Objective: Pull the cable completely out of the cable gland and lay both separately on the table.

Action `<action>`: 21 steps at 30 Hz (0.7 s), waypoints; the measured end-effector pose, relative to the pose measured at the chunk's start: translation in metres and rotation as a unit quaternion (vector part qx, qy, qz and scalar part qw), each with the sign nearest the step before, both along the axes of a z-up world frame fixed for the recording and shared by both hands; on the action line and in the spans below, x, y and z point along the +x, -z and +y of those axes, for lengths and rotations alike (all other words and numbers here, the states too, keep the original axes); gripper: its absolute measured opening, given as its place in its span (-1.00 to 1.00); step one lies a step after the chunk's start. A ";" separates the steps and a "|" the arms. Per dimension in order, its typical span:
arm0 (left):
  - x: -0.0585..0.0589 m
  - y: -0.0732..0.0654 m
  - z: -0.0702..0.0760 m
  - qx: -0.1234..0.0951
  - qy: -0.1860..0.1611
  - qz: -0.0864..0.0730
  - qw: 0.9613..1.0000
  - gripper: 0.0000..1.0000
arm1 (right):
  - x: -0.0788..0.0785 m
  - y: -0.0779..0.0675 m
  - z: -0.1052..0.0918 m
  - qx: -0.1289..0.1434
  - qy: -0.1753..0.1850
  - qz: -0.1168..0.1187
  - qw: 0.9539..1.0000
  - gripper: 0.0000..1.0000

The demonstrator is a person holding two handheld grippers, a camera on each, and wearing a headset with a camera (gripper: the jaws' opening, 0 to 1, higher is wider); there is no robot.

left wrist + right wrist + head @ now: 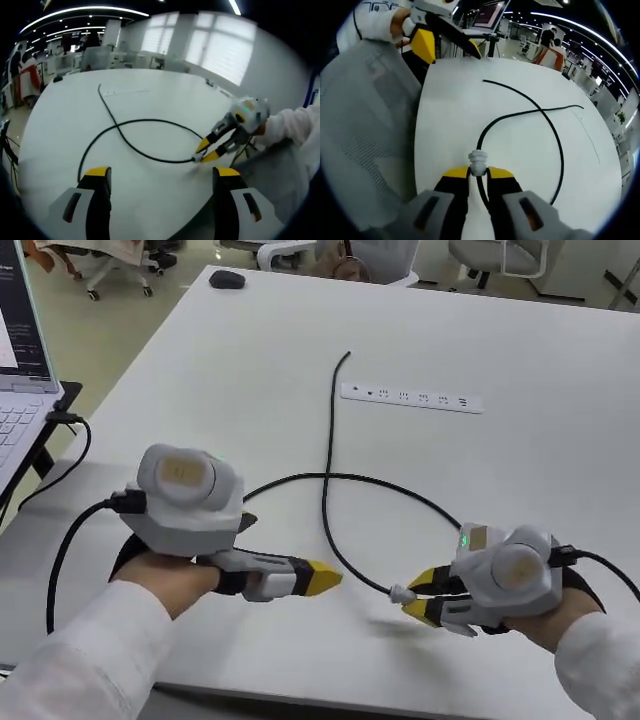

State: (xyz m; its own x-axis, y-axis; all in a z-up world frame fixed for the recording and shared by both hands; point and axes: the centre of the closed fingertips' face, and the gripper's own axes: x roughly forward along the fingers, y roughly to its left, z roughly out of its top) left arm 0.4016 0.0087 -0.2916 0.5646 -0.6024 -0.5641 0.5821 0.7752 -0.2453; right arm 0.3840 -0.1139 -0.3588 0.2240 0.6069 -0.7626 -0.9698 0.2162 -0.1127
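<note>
Smooth matt white table (250, 350), prob. laminate. Black cable (325, 490): rubbery sheath, slight sheen. Whitish cable gland (478, 162): ribbed plastic. The left gripper (328, 578) & right gripper (417, 596): pale grey matt plastic shells, smooth yellow tips. White sleeve (60, 660): cloth. White power strip (410, 398): plastic.

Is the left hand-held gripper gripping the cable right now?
No: the left hand-held gripper stands open over the bare table, and the cable lies ahead of its jaws, untouched.
</note>
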 end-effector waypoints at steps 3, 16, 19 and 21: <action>-0.001 -0.001 -0.001 -0.001 0.003 -0.002 1.000 0.66 | -0.001 -0.013 0.003 0.004 -0.014 -0.013 1.000 -0.79; 0.000 -0.018 -0.013 -0.027 0.032 -0.042 0.998 0.40 | -0.012 -0.057 0.019 0.034 -0.054 -0.050 0.997 -0.81; -0.001 -0.025 -0.019 -0.045 0.043 -0.053 0.997 0.36 | -0.016 -0.066 0.022 0.038 -0.069 -0.060 0.995 -0.81; -0.003 -0.030 -0.023 -0.051 0.052 -0.062 0.995 0.32 | -0.018 -0.074 0.023 0.041 -0.077 -0.068 0.994 -0.81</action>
